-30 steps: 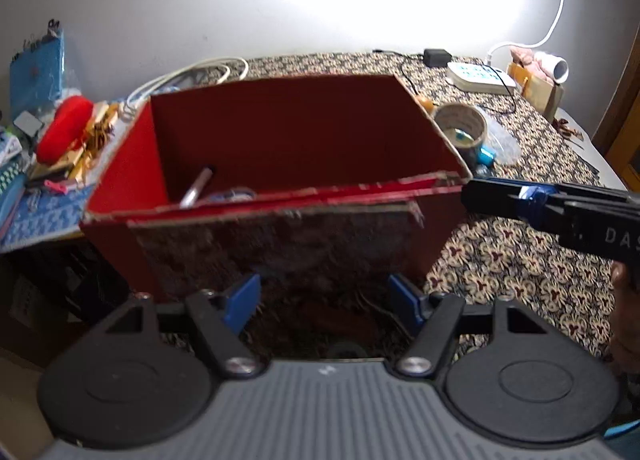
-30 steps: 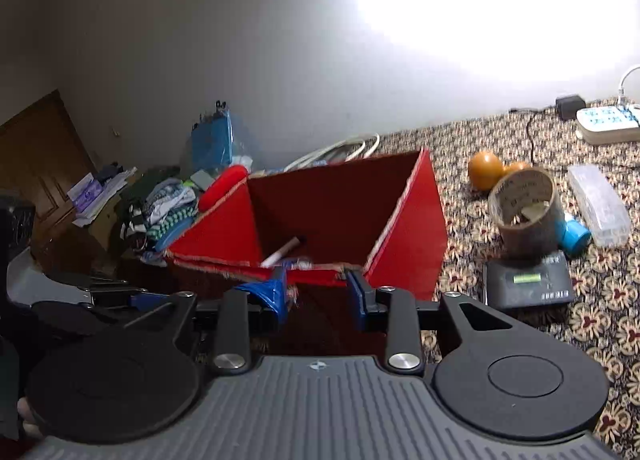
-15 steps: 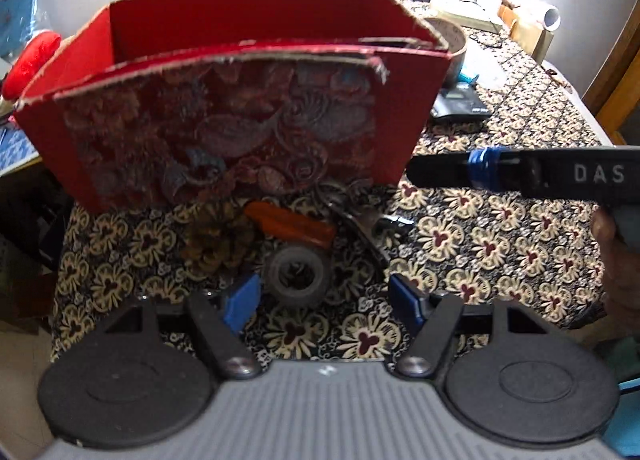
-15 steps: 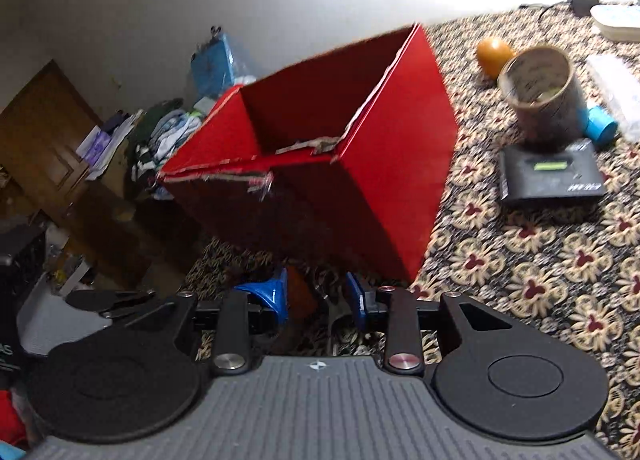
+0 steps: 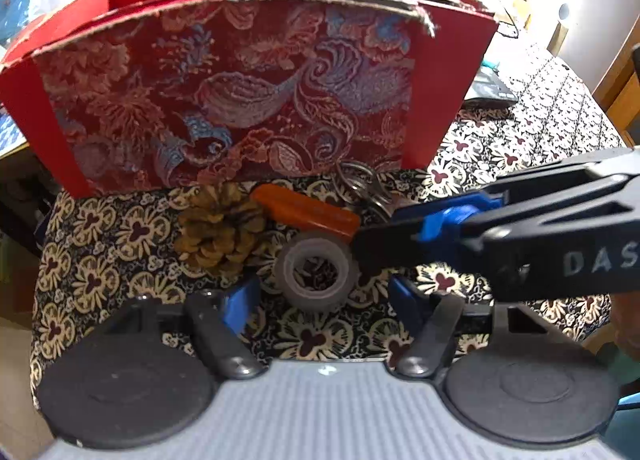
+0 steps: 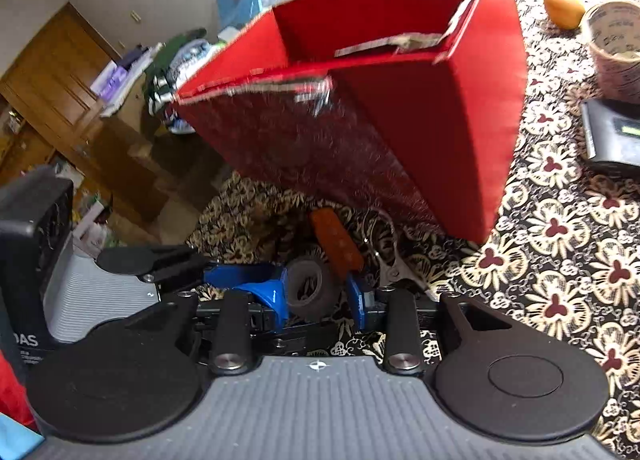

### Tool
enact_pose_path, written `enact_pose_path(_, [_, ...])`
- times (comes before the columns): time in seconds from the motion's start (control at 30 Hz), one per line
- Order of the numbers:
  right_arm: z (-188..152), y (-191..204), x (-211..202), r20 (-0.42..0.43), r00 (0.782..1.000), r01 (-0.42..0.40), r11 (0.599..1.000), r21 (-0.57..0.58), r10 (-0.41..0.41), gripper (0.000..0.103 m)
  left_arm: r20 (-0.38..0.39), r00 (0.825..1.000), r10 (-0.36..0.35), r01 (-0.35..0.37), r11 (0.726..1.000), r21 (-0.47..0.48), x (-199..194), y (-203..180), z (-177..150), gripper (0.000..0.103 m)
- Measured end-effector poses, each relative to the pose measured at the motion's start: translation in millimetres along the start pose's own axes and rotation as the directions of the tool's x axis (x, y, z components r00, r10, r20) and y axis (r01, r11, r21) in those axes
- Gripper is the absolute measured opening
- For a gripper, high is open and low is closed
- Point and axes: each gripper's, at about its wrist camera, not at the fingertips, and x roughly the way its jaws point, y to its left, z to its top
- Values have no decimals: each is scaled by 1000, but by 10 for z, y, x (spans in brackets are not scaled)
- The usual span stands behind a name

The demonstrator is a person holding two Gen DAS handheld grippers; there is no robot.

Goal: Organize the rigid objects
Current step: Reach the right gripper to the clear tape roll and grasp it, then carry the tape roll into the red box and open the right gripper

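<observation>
A red box (image 5: pixel 248 92) with a patterned front stands on the floral tablecloth; it also shows in the right wrist view (image 6: pixel 420 108). In front of it lie a pine cone (image 5: pixel 218 230), an orange remote-like piece (image 5: pixel 308 212), a key ring (image 5: pixel 364 184) and a grey tape roll (image 5: pixel 316 276). My left gripper (image 5: pixel 320 300) is open, its fingers either side of the tape roll. My right gripper (image 6: pixel 320 296) is open around the same tape roll (image 6: pixel 310 286); its finger (image 5: pixel 400 244) reaches in from the right and touches the roll.
A black scale (image 6: pixel 612 136), a cardboard tube (image 6: pixel 616 48) and an orange fruit (image 6: pixel 564 8) sit right of the box. Clothes and a wooden cabinet (image 6: pixel 60 92) are beyond the table's left edge.
Both grippers have dropped from box-top height to the tabletop in front of the box. They now close in on the tape roll, the right one moving left toward it.
</observation>
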Motion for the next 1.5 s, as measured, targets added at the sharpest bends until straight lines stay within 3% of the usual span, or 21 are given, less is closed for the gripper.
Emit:
enact_pose_path(0.13, [10, -9, 112, -41, 999, 9, 1000, 14, -9, 15, 2, 1000, -14, 14, 1000, 22, 25, 32, 5, 56])
enact_pose_path(0.27, [23, -21, 170, -59, 998, 13, 999, 32, -11, 15, 11, 1000, -14, 13, 998, 68, 47, 13, 3, 51])
enact_pose_path(0.4, [17, -35, 227, -81, 996, 31, 998, 54, -27, 13, 16, 1000, -21, 19, 996, 90, 52, 13, 5, 39])
enact_pose_path(0.8, [11, -23, 195, -62, 996, 64, 996, 65, -60, 0, 23, 998, -54, 52, 996, 78, -30, 23, -40, 39])
enact_pose_path(1.17, [119, 111, -225, 54, 997, 49, 999, 5, -50, 0, 125, 990, -71, 58, 993, 108, -517, -58, 175, 39])
enact_pose_path(1.5, [412, 273, -700, 243, 969, 45, 998, -36, -35, 0, 294, 952, -89, 44, 986, 159, -1019, -114, 584, 39])
